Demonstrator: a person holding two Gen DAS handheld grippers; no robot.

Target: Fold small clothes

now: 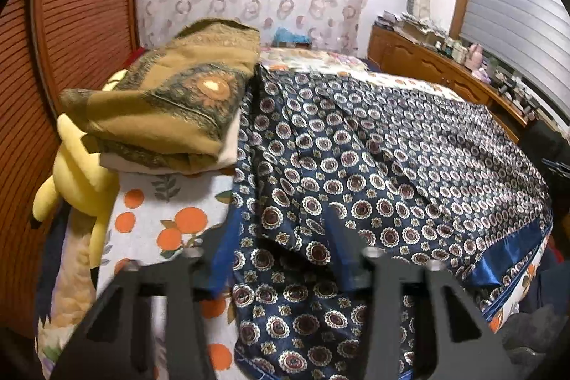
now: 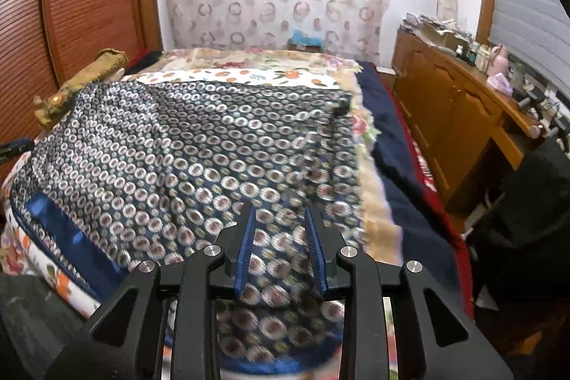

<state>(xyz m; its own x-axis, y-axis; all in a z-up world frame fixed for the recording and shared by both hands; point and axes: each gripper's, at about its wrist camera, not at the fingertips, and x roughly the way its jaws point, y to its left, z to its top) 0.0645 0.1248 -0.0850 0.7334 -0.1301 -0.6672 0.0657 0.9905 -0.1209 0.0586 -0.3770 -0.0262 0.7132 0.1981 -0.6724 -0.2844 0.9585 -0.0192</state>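
A dark blue silky cloth (image 1: pixel 392 148) printed with round medallions and edged by a plain blue band lies spread over the bed, slightly rumpled. My left gripper (image 1: pixel 281 218) hovers over its near left edge. Its fingers stand well apart, with a fold of the cloth lying between and below them but not pinched. In the right wrist view the same cloth (image 2: pixel 178 148) fills the middle. My right gripper (image 2: pixel 279 207) stands open just above the cloth's near right part, blue pads apart, nothing held. The picture there is blurred.
A folded olive-brown shawl (image 1: pixel 171 109) sits on a white pile at the bed's left, beside a yellow plush toy (image 1: pixel 78 180). The orange-print sheet (image 1: pixel 160 212) shows under the cloth. A navy blanket (image 2: pixel 399 145) borders the right side. A cluttered wooden dresser (image 2: pixel 456 102) stands further right.
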